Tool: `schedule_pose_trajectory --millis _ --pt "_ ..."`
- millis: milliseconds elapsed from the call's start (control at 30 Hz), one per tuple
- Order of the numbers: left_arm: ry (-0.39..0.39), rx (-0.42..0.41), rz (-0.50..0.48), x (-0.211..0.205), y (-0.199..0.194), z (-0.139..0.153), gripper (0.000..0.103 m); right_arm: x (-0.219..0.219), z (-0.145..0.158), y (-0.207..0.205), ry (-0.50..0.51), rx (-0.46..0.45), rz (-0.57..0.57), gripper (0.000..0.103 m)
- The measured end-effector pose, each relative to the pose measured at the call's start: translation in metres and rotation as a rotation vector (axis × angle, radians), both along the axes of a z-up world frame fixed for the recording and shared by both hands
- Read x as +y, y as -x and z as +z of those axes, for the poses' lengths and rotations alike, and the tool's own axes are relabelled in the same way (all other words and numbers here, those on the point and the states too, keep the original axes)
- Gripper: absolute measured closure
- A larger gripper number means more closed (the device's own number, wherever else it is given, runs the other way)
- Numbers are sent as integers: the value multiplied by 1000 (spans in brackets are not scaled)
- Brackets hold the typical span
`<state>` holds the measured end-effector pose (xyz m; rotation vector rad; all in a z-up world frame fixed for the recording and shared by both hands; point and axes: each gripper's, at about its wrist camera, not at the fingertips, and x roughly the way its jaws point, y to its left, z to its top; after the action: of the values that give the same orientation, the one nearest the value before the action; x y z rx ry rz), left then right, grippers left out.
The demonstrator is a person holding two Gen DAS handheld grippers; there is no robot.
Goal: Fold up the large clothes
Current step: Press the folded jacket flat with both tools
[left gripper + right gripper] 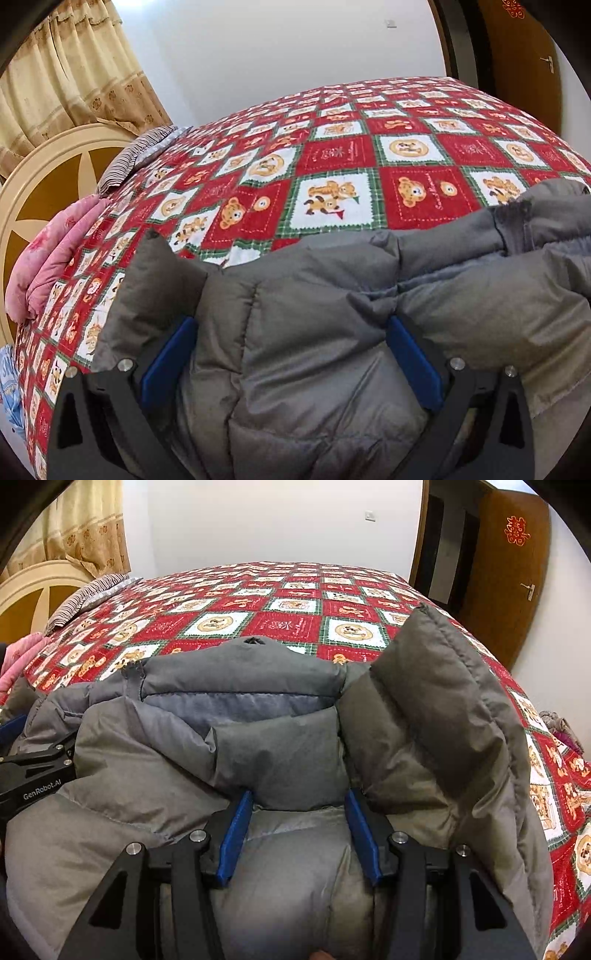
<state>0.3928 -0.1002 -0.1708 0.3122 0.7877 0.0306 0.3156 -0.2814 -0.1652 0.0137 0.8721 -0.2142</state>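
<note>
- Grey padded jacket [280,746]: heaped on the near edge of the patterned bedspread [332,155].
- Left gripper [291,332], right gripper [299,805]: each clamped on a thick puffy fold.
- Likely soft, bulky, springy, slippery; best gripped at seams or hems.

Each tool, the left tool [291,363] and the right tool [299,836], has black angular arms, silver screw heads and blue finger pads [236,840] (one arm reads "GenRobot.AI").
</note>
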Motion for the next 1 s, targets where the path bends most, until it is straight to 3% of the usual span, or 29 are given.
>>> schedule_pose_trajectory --millis 667,900,1000 --pt "-5 28 -6 2 -3 1 0 5 -4 -5 49 14 -2 49" --pt "61 -46 -6 60 55 51 0 9 4 -3 81 40 9 49" --pt "72 -52 41 102 78 53 0 13 25 15 51 25 -29 35"
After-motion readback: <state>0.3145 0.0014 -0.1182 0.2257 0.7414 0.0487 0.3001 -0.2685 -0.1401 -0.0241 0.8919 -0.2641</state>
